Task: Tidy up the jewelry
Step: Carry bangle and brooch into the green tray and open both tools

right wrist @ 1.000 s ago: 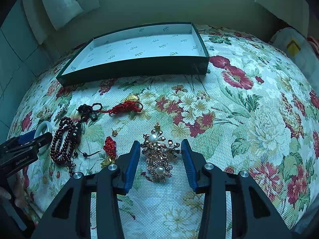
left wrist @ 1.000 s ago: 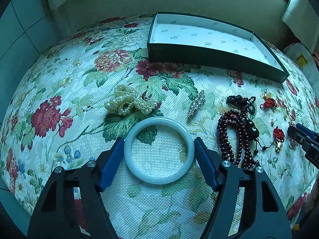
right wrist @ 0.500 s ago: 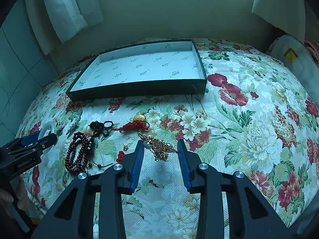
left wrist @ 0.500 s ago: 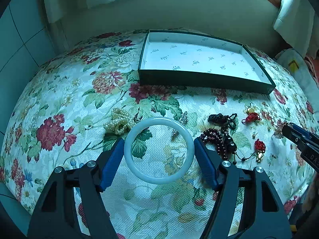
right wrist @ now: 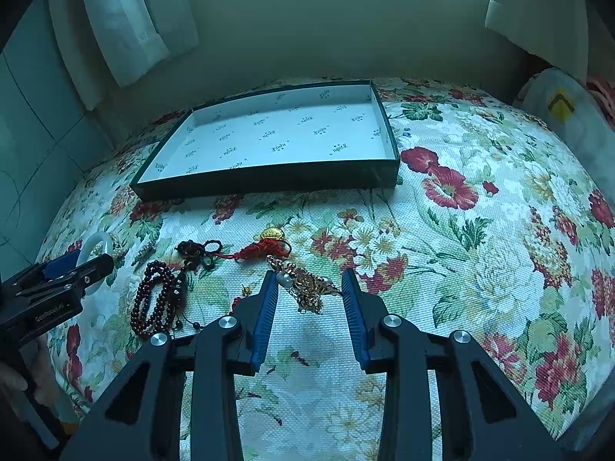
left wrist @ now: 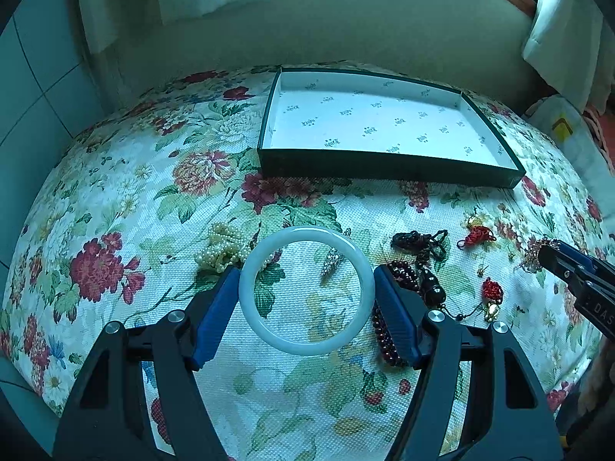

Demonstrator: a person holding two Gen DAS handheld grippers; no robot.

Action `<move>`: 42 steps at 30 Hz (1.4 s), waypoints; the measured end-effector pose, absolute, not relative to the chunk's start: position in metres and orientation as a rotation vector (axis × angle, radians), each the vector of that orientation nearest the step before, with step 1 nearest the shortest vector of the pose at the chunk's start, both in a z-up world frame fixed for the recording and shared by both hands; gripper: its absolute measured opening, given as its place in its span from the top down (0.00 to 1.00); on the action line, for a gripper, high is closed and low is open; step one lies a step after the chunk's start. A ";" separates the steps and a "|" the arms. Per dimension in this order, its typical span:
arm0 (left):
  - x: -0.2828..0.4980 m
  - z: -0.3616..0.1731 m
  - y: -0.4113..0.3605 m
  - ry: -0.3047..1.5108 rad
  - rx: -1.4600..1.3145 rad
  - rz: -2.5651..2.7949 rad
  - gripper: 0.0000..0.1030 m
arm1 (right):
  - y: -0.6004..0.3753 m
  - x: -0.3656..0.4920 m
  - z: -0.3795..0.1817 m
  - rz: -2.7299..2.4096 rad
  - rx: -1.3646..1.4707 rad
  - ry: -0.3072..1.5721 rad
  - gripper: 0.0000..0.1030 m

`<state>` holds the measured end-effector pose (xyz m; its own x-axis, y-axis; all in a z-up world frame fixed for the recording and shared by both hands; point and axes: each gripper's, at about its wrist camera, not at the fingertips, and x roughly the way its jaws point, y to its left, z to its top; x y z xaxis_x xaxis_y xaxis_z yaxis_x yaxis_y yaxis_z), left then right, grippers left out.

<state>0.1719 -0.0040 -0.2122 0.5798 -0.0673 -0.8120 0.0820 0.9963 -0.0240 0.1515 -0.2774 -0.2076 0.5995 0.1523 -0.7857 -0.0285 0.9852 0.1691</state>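
My left gripper (left wrist: 306, 273) is shut on a pale jade bangle (left wrist: 265, 331) and holds it above the floral cloth. My right gripper (right wrist: 308, 277) is shut on a gold brooch with pearls (right wrist: 307, 283), lifted off the cloth and hanging tilted between the pads. A dark green box with a white printed lining (left wrist: 384, 130) lies open at the back; it also shows in the right wrist view (right wrist: 276, 134). The left gripper shows at the left edge of the right wrist view (right wrist: 69, 272).
On the cloth lie a pearl strand (left wrist: 221, 247), a small silver clip (left wrist: 330, 263), dark red beads (right wrist: 153, 303), a black knotted cord (right wrist: 200, 249) and red tassel charms (right wrist: 261, 247). A wall and curtains stand behind the box.
Both grippers have risen and pulled back from the cloth. The bangle and the brooch have come up with them, and the box now sits more central in both views.
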 end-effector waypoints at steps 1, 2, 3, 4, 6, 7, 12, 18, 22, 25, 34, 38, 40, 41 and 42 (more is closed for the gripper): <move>0.173 -0.211 -0.005 0.944 0.018 -0.089 0.32 | -0.278 0.152 -0.205 0.105 0.145 0.917 0.66; 0.175 -0.208 -0.006 0.938 0.019 -0.093 0.32 | -0.278 0.153 -0.202 0.105 0.143 0.910 0.66; 0.176 -0.206 -0.007 0.933 0.020 -0.096 0.32 | -0.278 0.155 -0.200 0.105 0.141 0.903 0.66; 0.178 -0.204 -0.008 0.927 0.022 -0.097 0.32 | -0.278 0.157 -0.197 0.105 0.139 0.896 0.66; 0.184 -0.199 -0.011 0.916 0.024 -0.104 0.32 | -0.279 0.163 -0.190 0.102 0.138 0.881 0.66; 0.188 -0.197 -0.012 0.910 0.024 -0.107 0.32 | -0.280 0.167 -0.187 0.100 0.140 0.873 0.66; 0.211 -0.183 -0.024 0.866 0.038 -0.123 0.32 | -0.286 0.193 -0.171 0.089 0.137 0.819 0.66; 0.255 -0.176 -0.038 0.837 0.038 -0.126 0.32 | -0.291 0.238 -0.170 0.075 0.138 0.800 0.66; 0.289 -0.183 -0.043 0.832 0.039 -0.112 0.32 | -0.290 0.267 -0.182 0.069 0.135 0.819 0.66; 0.312 -0.197 -0.045 0.846 0.042 -0.097 0.32 | -0.290 0.285 -0.194 0.063 0.138 0.836 0.66; 0.347 -0.240 -0.041 0.930 0.051 -0.079 0.31 | -0.293 0.314 -0.219 0.038 0.141 0.869 0.66; 0.349 -0.250 -0.040 0.955 0.040 -0.080 0.31 | -0.291 0.314 -0.224 0.043 0.138 0.880 0.65; 0.350 -0.253 -0.040 0.954 0.038 -0.078 0.30 | -0.291 0.314 -0.224 0.045 0.136 0.881 0.65; 0.349 -0.252 -0.040 0.946 0.043 -0.075 0.27 | -0.291 0.315 -0.225 0.047 0.136 0.883 0.65; 0.350 -0.251 -0.041 0.940 0.049 -0.075 0.25 | -0.291 0.314 -0.225 0.048 0.136 0.885 0.64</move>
